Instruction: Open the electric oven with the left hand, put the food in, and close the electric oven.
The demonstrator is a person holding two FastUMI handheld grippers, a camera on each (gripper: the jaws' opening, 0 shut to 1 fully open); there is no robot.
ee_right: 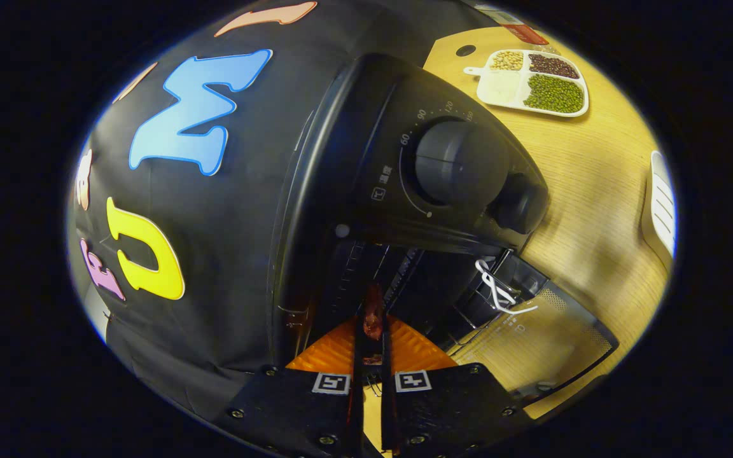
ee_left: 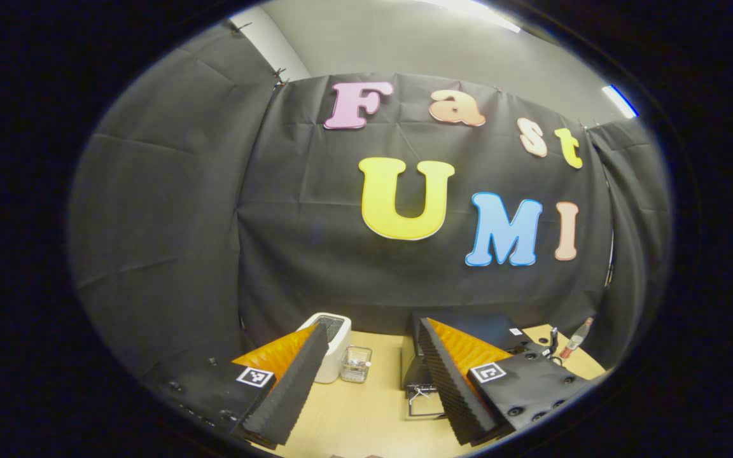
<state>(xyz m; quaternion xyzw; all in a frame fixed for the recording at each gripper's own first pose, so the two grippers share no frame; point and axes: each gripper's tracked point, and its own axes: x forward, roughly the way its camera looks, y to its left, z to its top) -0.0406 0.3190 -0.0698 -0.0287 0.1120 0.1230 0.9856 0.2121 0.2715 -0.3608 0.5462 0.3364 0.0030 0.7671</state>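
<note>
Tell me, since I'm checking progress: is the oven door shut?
No. In the right gripper view the oven has its door swung down open, and the right tool holds food at the opening.

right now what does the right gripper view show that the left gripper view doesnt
Right gripper view: the oven's dials, a divided tray of beans, and the right gripper shut on a reddish piece of food at the oven's opening.

Left gripper view: the open left gripper, a white appliance and a clear cup.

Both: the black oven with its door down, on the wooden table.
</note>
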